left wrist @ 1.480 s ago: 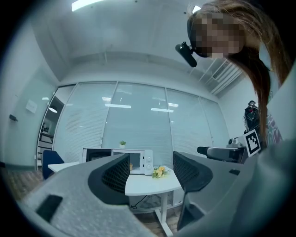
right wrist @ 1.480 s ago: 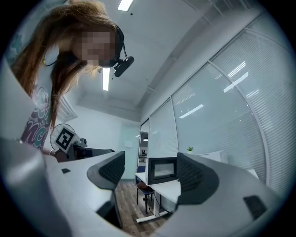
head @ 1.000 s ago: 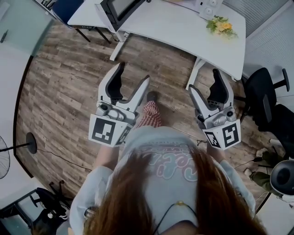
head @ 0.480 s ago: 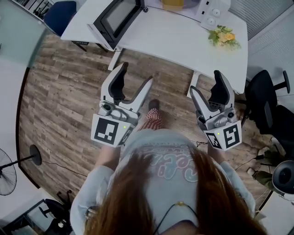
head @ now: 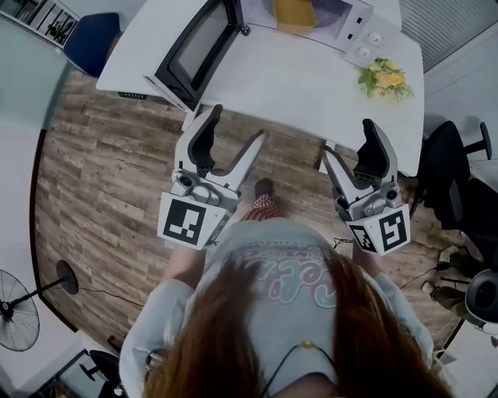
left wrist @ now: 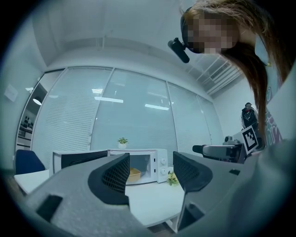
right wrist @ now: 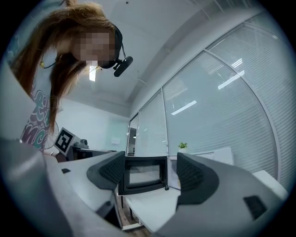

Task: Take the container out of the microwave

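Yellow container (head: 294, 14) sits inside the open cavity of the white microwave (head: 364, 40), which stands at the far edge of the white table (head: 311, 82). The microwave door (head: 194, 48) is swung out toward the table's left corner.

Both claws hang over the wooden floor, short of the table's near edge and well apart from the container. The left gripper (head: 235, 127) has its jaws spread wide with nothing between them, and so does the right gripper (head: 348, 140).

The container lies straight ahead and between the two, about equally far from each. The left gripper view looks into the cavity and frames the container (left wrist: 134, 174) beside its left jaw, while the right gripper view faces the door. The left claw therefore seems better lined up, provided it passes to the right of the door. The container's long axis cannot be told from here.
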Action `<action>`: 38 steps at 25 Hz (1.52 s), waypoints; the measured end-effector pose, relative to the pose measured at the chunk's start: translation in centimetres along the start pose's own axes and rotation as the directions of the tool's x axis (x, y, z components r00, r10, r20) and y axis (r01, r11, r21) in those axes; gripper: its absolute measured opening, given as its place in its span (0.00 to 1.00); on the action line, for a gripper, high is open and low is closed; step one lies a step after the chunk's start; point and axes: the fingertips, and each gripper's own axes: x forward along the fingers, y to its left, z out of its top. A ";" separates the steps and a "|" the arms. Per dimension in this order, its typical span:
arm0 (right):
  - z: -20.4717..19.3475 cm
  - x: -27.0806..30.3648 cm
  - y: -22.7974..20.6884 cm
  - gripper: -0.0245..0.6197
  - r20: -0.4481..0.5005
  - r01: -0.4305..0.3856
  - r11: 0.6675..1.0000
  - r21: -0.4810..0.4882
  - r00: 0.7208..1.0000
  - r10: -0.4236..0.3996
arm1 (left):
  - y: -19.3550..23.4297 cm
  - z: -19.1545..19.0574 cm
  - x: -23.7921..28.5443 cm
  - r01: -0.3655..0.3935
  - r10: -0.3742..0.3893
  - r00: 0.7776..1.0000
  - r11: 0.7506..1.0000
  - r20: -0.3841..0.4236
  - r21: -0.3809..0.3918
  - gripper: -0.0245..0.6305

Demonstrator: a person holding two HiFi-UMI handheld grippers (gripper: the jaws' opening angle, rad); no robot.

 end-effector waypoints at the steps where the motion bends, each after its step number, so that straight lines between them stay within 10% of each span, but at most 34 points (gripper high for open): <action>1: -0.2 0.5 -0.3 0.58 -0.001 0.004 1.000 0.001 1.000 -0.004 | 0.3 0.0 0.6 0.012 -0.012 1.000 1.000 0.009 0.002 0.46; 38: -3.2 8.0 -6.5 0.58 -0.018 0.114 0.993 -0.014 0.993 -0.114 | 6.0 -4.6 11.0 0.156 -0.159 0.986 0.987 -0.055 -0.047 0.46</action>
